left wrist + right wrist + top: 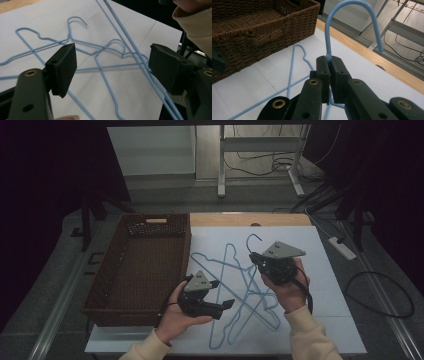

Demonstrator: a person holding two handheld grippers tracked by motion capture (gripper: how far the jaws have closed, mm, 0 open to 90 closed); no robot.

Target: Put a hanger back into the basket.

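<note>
Blue wire hanger (329,32) pinched at neck below hook by right gripper (264,261), lifted near far edge of white table sheet (325,285). Other hangers (235,290) tangled mid-sheet. Left gripper (223,295) spread wide, nothing clamped. Wicker basket (145,265) at left edge. No legible writing.

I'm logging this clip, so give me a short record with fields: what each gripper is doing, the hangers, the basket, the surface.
right gripper: shut on the neck of a blue hanger, just below its hook, which rises above the fingers
left gripper: open, nothing pressed between its fingers; wire of the held hanger runs close by one finger
other hangers: blue wire, lying crossed over one another on the sheet
basket: brown wicker, at the person's left, beside the sheet
surface: white sheet on a wooden table
</note>
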